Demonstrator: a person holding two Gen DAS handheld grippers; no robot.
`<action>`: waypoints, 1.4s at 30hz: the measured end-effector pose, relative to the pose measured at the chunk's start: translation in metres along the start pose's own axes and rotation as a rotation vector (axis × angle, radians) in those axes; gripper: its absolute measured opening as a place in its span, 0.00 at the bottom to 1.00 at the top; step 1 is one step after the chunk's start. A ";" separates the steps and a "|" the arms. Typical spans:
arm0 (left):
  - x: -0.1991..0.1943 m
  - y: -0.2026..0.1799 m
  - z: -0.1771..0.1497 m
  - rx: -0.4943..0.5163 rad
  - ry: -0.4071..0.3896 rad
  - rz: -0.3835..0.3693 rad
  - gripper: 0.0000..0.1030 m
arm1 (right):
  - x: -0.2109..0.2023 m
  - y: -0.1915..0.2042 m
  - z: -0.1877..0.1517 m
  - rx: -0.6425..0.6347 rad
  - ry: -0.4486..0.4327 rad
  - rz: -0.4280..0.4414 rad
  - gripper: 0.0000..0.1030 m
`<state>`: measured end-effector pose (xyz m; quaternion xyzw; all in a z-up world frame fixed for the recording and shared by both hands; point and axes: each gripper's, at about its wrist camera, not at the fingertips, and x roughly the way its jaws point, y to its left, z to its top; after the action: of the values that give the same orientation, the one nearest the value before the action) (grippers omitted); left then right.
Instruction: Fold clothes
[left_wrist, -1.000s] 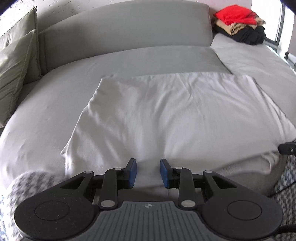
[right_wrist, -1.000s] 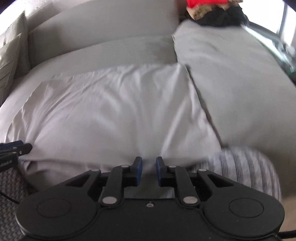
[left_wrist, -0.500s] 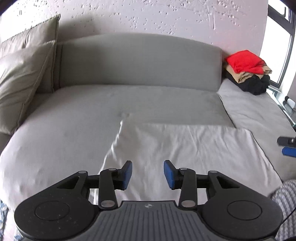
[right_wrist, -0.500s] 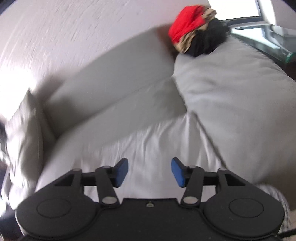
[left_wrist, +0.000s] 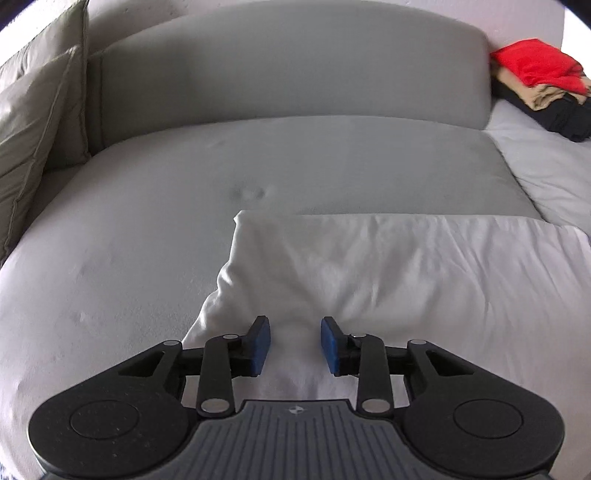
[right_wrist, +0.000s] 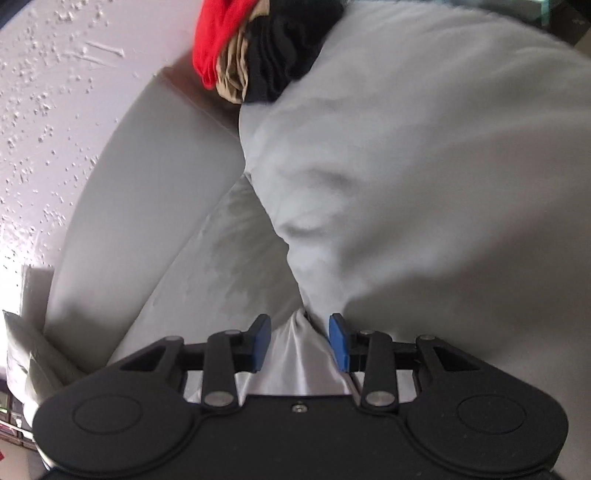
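Note:
A white cloth lies folded flat on the grey sofa seat. In the left wrist view my left gripper is open, low over the cloth's near left part, with cloth between the blue pads. In the right wrist view my right gripper is open over a white corner of the cloth, beside the seam between two seat cushions. Neither gripper holds anything.
A pile of red, tan and black clothes sits at the sofa's far right corner; it also shows in the right wrist view. Grey-green cushions lean at the left. A backrest runs behind the seat.
Both grippers opened wider and moved forward over the cloth. The near edge was carried over, so the cloth now lies shorter. The right gripper swung and tilted toward the sofa's right cushion.

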<state>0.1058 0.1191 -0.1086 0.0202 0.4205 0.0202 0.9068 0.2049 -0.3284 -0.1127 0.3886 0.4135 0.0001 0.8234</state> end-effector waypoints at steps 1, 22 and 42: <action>-0.001 0.002 -0.003 -0.011 -0.004 -0.007 0.35 | 0.007 0.000 0.004 0.002 0.017 -0.008 0.25; 0.002 0.008 -0.013 -0.066 -0.041 -0.021 0.44 | 0.004 -0.017 -0.005 0.141 -0.071 -0.022 0.01; 0.002 0.008 -0.013 -0.066 -0.040 -0.020 0.44 | -0.008 0.006 -0.058 -0.221 0.010 -0.234 0.00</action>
<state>0.0967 0.1274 -0.1178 -0.0133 0.4018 0.0247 0.9153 0.1622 -0.2893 -0.1242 0.2449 0.4576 -0.0484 0.8534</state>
